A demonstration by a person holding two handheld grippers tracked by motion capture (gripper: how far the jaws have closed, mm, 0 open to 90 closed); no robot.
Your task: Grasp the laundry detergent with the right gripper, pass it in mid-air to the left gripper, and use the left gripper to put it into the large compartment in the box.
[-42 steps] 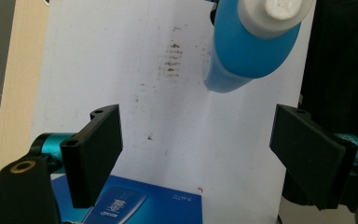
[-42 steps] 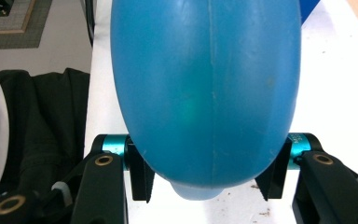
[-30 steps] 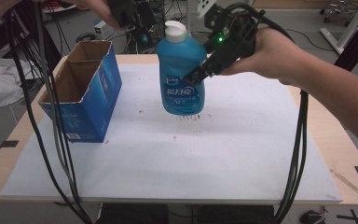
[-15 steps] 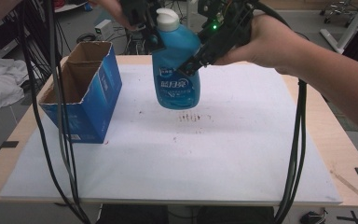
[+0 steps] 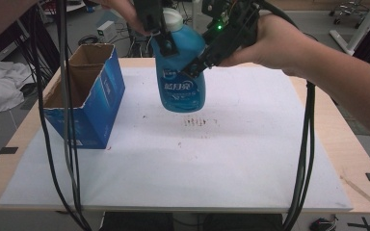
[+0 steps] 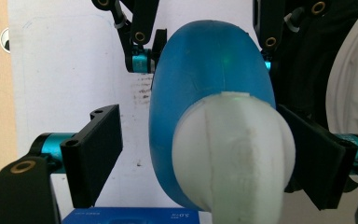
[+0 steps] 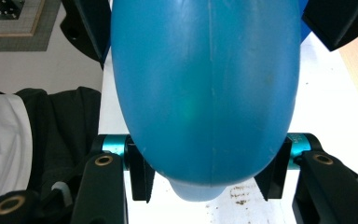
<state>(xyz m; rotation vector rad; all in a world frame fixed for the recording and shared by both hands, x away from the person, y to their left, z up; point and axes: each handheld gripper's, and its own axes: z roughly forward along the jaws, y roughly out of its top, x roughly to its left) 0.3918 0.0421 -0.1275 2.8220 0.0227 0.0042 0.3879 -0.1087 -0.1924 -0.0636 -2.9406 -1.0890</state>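
Note:
A blue detergent bottle (image 5: 180,79) with a white cap (image 5: 173,19) hangs upright above the white sheet (image 5: 197,163). My right gripper (image 5: 197,67) comes from the right and is shut on the bottle's body (image 7: 205,84), one pad pressed on each side. My left gripper (image 5: 166,33) reaches in from the top and stands open around the cap (image 6: 233,154). Its left jaw is clear of the cap and its right jaw is close against it. The bottle's blue shoulder (image 6: 205,79) shows beyond the cap, between the right gripper's jaws.
An open blue cardboard box (image 5: 84,96) stands at the sheet's left edge, left of the bottle. Dark smudges (image 5: 200,122) mark the sheet below the bottle. Black cables hang at the left (image 5: 67,120) and right (image 5: 308,144). A white cloth (image 5: 0,89) lies on the floor.
The bottle has risen and moved left and away in my right gripper. My left gripper has come down around the cap.

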